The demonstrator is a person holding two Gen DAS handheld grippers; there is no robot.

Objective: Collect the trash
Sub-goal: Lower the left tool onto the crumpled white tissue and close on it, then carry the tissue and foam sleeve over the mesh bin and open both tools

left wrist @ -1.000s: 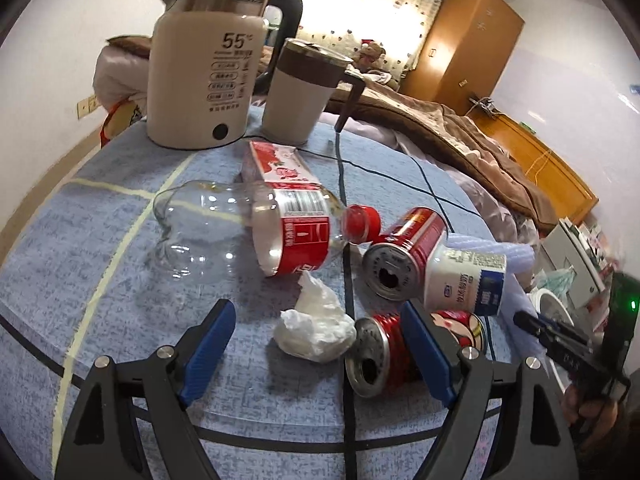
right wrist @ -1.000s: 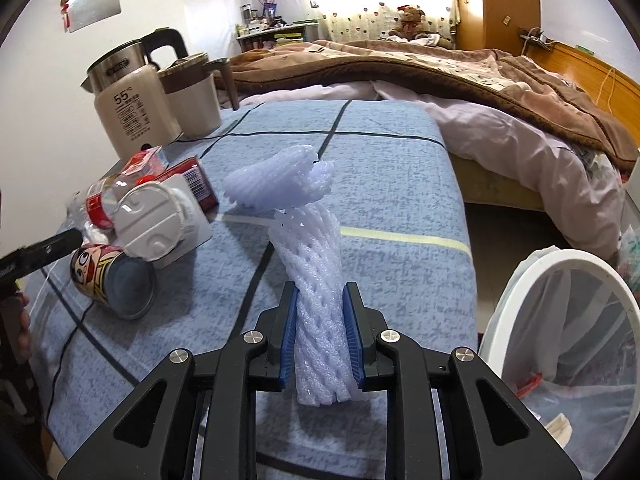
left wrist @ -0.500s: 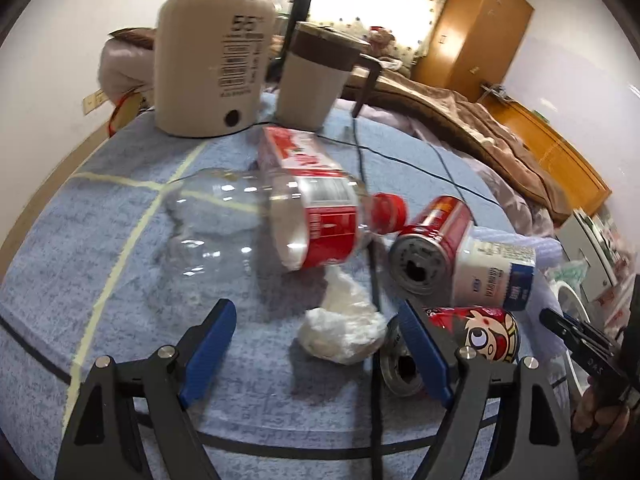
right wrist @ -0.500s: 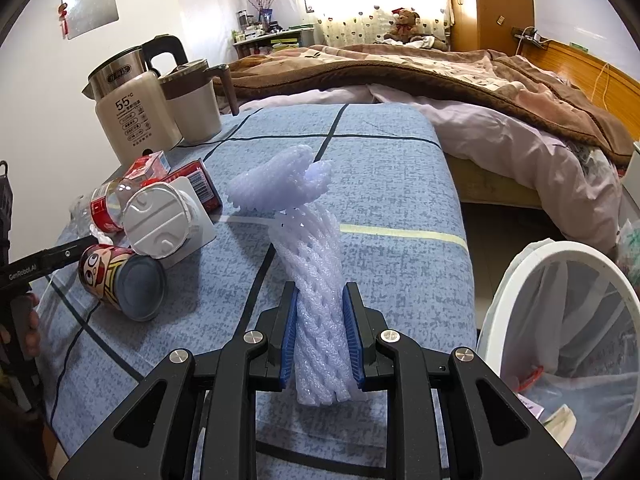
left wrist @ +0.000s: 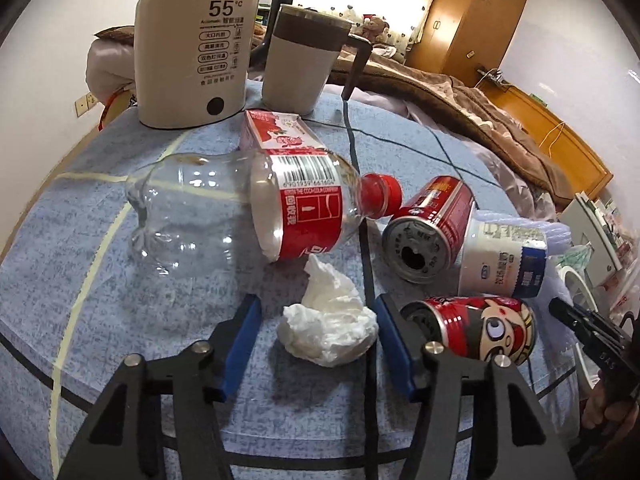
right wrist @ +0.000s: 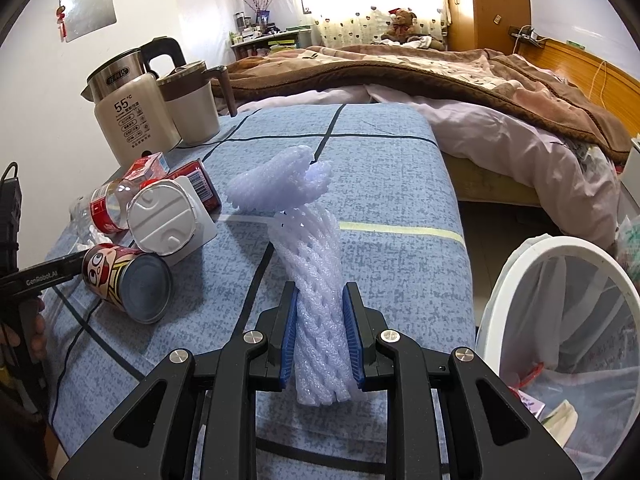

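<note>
A crumpled white tissue (left wrist: 330, 330) is framed between the blue pads of the left gripper (left wrist: 318, 342), whose jaws are closing around it; the right-hand pad appears to touch the wad while a gap is seen at the other. The tissue lies on the blue cloth (left wrist: 100, 300) just in front of the clear plastic bottle (left wrist: 248, 210), with a cartoon-printed red can (left wrist: 480, 330) just to its right. A white foam net sleeve (right wrist: 316, 280) is clamped between the pads of the right gripper (right wrist: 320, 334), above the same cloth and left of the white-rimmed bin (right wrist: 516, 280).
</note>
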